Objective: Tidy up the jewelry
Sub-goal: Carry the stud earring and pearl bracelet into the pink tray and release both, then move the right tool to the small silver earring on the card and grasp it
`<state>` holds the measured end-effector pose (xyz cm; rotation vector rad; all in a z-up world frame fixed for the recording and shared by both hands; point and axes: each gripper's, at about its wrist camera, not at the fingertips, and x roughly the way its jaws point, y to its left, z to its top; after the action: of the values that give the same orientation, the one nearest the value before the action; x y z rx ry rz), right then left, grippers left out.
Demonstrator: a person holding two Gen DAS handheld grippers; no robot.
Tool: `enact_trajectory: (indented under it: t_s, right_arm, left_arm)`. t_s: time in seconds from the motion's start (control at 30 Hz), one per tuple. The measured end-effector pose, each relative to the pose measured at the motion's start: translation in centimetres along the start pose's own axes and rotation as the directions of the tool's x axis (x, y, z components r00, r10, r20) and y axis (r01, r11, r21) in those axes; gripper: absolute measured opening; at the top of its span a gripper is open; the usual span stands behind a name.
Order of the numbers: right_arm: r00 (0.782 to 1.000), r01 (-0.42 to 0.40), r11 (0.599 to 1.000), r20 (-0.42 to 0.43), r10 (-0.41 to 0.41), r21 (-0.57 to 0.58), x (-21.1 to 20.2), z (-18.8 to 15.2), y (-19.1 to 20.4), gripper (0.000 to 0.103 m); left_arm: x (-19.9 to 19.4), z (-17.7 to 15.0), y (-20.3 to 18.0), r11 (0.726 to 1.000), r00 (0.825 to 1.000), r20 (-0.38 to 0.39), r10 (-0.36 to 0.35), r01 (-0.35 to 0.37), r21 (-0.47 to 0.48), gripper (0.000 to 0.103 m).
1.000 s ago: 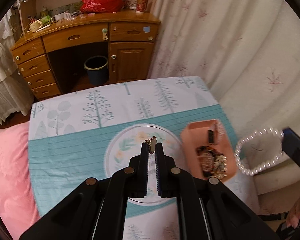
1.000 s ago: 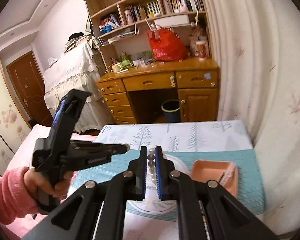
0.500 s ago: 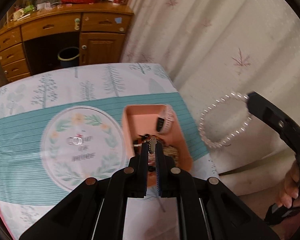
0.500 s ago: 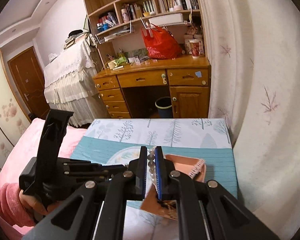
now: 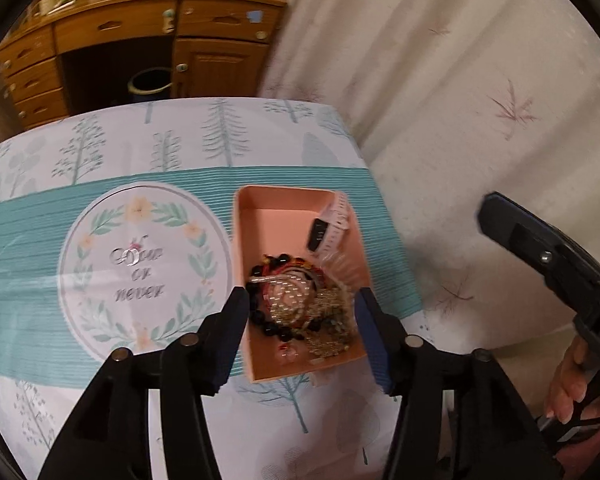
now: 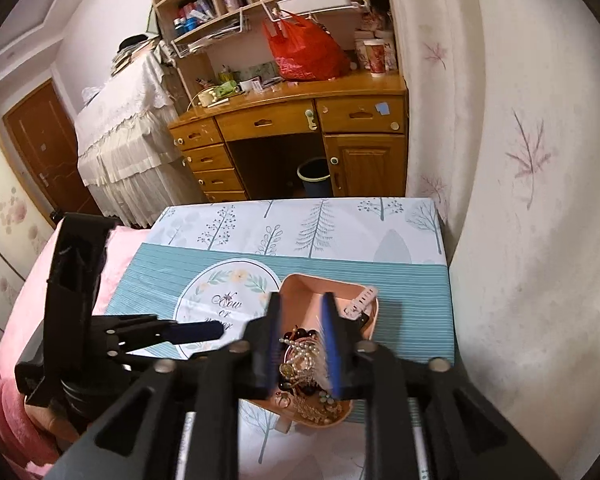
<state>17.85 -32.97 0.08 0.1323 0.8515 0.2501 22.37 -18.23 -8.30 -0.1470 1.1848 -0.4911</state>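
Observation:
A pink tray [image 5: 296, 204] [image 6: 300, 286] sits on the patterned tablecloth, right of its round printed motif. It holds a heap of jewelry [image 5: 300, 304] [image 6: 304, 368]: dark beads, gold chains, a pearl strand, and a white watch [image 5: 332, 224] [image 6: 360, 304] over its far right rim. My left gripper [image 5: 300, 332] is open and empty just above the tray's near end. My right gripper [image 6: 302, 344] is open and empty above the heap. A small silver piece [image 5: 130, 256] lies on the motif.
The tablecloth [image 5: 172, 148] covers a low table beside a pale curtain [image 5: 440, 80]. A pink bedcover [image 6: 28, 304] lies to the left. A wooden desk [image 6: 300, 116] with a bin [image 6: 314, 176] under it stands beyond the table.
Both grippers opened. The gold piece held by the left and the pearl strand held by the right are no longer between the jaws and lie in the tray. Both grippers moved over the tray.

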Motion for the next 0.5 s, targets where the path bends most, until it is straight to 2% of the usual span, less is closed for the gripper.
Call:
enact_trajectory:
  t_s: [0.2, 0.5]
  right_arm:
    - [1.000, -0.009, 1.000, -0.002, 0.009, 0.002, -0.1, -0.2, -0.2, 0.025]
    - [0.994, -0.061, 0.998, -0.090, 0.062, 0.013, 2.2, -1.9, 2.1, 0.032]
  left_arm:
    - [-1.0, -0.4, 2.8, 0.995, 0.997, -0.002, 0.083, -0.083, -0.062, 0.065]
    - [-2.1, -2.7, 7.4, 0.966, 0.979, -0.061, 0.195, -0.202, -0.159, 0.073]
